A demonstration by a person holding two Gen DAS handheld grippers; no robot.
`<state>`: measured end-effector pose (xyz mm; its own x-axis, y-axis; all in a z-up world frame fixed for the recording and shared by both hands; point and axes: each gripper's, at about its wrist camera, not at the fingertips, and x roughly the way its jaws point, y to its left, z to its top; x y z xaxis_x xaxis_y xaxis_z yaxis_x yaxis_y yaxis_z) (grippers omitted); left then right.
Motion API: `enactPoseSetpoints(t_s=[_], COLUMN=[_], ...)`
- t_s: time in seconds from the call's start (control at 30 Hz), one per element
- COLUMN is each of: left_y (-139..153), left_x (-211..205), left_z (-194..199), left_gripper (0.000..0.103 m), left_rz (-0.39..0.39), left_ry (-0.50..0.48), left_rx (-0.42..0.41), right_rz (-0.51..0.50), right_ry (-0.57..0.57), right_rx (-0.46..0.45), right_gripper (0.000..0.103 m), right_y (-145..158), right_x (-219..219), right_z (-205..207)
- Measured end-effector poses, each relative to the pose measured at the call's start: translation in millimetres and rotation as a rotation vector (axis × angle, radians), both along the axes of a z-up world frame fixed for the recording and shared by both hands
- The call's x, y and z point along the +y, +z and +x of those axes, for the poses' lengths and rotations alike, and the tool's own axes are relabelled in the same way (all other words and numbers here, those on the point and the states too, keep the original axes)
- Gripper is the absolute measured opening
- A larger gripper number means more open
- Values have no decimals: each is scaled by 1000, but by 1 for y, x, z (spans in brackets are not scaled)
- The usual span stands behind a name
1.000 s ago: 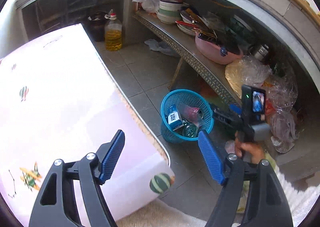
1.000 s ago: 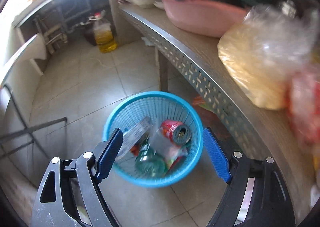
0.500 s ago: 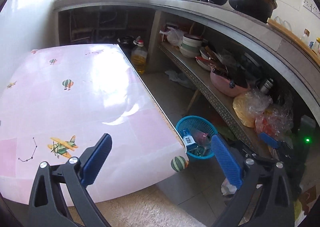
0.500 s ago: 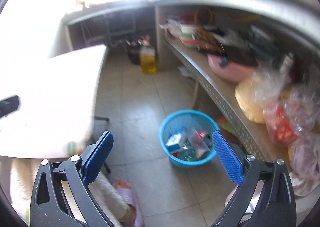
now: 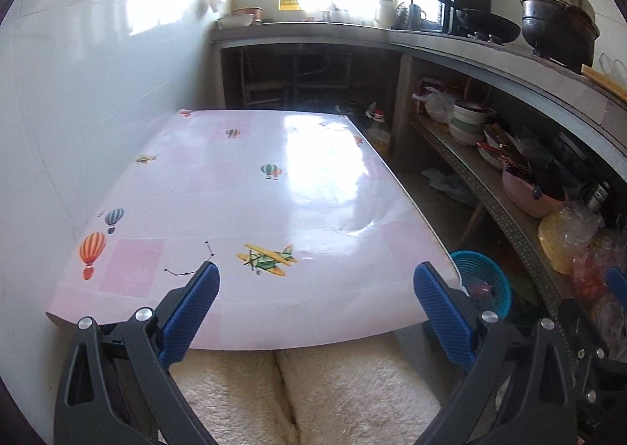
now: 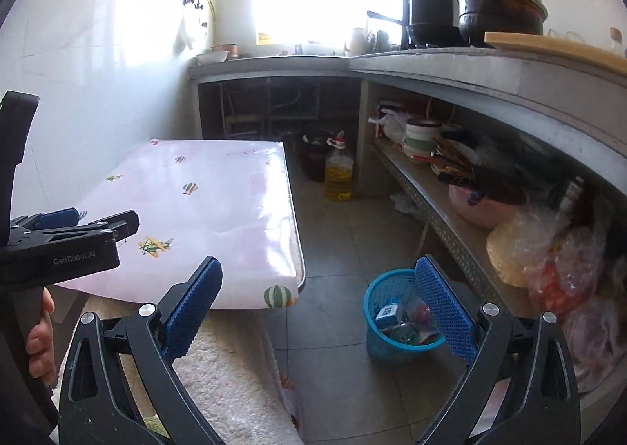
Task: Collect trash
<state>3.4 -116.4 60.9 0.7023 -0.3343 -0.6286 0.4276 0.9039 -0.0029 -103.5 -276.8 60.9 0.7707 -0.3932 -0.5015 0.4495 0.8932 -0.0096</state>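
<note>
While both grippers hang with fingers spread wide and nothing between them, the trash sits in the blue basket (image 6: 395,327) on the floor — at about four o'clock from the pink bench (image 6: 219,209), just below the metal shelf (image 6: 443,225). The left gripper (image 5: 315,307) points over the bench; the right gripper (image 6: 319,300) faces the floor between bench and basket.

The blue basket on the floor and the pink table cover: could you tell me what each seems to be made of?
Blue basket: apparently moulded plastic, with an open lattice wall and an even, bright colour. Pink table cover: probably glossy vinyl or oilcloth; it mirrors the window glare, carries printed balloons and planes, and drapes over the edge.
</note>
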Motion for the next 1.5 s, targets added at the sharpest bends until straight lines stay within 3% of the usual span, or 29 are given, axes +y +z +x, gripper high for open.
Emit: enactPoseSetpoints(t_s=[0.13, 0.33, 0.7, 0.93, 1.5], left_y=[-4, -15, -36, -48, -51], left_x=[4, 3, 13, 9, -8], left_z=[0, -10, -9, -7, -17], left_gripper=[97, 97, 97, 97, 97], left_rz=[58, 141, 175, 200, 241], left_ry=[11, 82, 179, 167, 112], left_rx=[34, 33, 126, 175, 160], right_rz=[-12, 90, 116, 99, 106], right_ry=[-6, -52, -132, -169, -245], right_rx=[32, 130, 301, 325, 340], right_gripper=[95, 95, 95, 95, 95], right_y=[0, -18, -51, -55, -60], right_x=[6, 13, 22, 14, -10], right_z=[1, 4, 5, 3, -9])
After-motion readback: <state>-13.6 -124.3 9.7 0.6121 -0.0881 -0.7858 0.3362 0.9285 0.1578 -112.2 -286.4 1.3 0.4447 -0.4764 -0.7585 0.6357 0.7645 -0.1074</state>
